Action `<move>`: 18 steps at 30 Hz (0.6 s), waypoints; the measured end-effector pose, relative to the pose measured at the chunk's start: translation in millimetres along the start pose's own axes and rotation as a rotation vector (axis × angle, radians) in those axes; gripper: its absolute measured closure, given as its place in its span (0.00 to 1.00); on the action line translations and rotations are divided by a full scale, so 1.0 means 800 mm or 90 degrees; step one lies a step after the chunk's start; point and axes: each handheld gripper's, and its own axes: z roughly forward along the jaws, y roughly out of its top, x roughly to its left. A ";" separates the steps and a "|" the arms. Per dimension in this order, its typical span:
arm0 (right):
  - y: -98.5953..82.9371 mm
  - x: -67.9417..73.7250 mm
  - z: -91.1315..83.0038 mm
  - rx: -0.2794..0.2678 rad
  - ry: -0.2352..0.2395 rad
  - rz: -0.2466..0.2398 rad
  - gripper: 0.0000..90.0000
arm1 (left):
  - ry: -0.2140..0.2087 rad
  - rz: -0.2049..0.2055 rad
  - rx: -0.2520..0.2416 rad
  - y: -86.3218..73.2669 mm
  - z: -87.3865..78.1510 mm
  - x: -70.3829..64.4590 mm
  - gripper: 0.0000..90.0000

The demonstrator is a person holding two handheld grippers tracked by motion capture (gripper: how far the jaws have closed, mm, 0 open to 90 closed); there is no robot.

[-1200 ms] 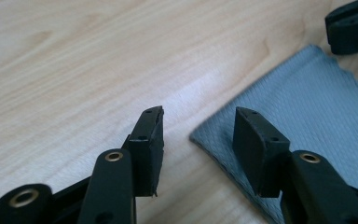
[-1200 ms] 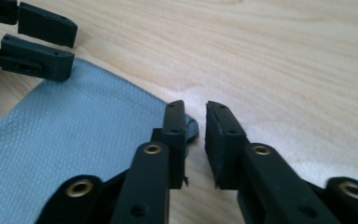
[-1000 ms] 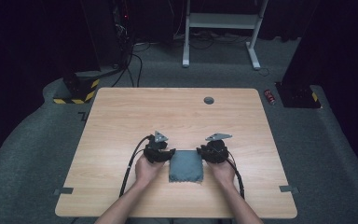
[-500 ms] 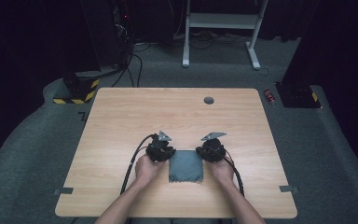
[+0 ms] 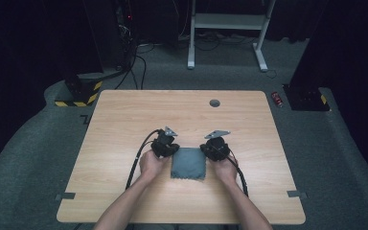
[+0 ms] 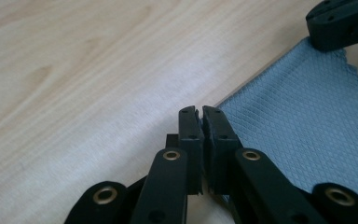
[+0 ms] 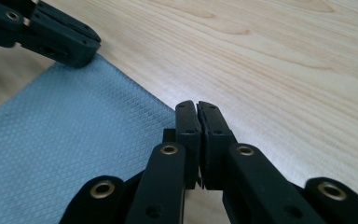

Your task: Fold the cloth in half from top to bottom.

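Observation:
A grey-blue square cloth [image 5: 188, 164] lies flat on the wooden table [image 5: 182, 115], near the person's side. My left gripper [image 5: 172, 149] sits at the cloth's far left corner and my right gripper [image 5: 205, 149] at its far right corner. In the left gripper view the left gripper [image 6: 201, 114] is shut, with the corner of the cloth [image 6: 298, 126] running into its jaws; the right gripper [image 6: 340, 23] shows at the cloth's other corner. In the right gripper view the right gripper [image 7: 196, 109] is likewise shut on the corner of the cloth [image 7: 74, 140], and the left gripper [image 7: 81, 52] rests at the opposite corner.
A round cable hole [image 5: 214, 103] sits near the table's far edge. Tape strips [image 5: 65, 196] mark the near corners. On the floor beyond are a red can [image 5: 278, 98], a yellow-black striped base [image 5: 79, 98] and a white desk frame [image 5: 225, 28].
Both grippers have drawn slightly closer to each other at the cloth's far corners. The cloth has stayed almost in place.

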 end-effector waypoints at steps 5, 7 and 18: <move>0.008 -0.006 0.012 0.015 -0.016 -0.012 0.97 | 0.009 -0.018 0.002 0.003 0.008 0.005 0.94; 0.009 -0.007 0.016 0.018 -0.019 -0.008 0.94 | 0.007 -0.022 -0.005 0.002 0.004 0.004 0.87; -0.008 -0.007 -0.017 -0.018 0.025 0.012 0.83 | -0.020 0.015 0.006 -0.045 -0.039 -0.027 0.54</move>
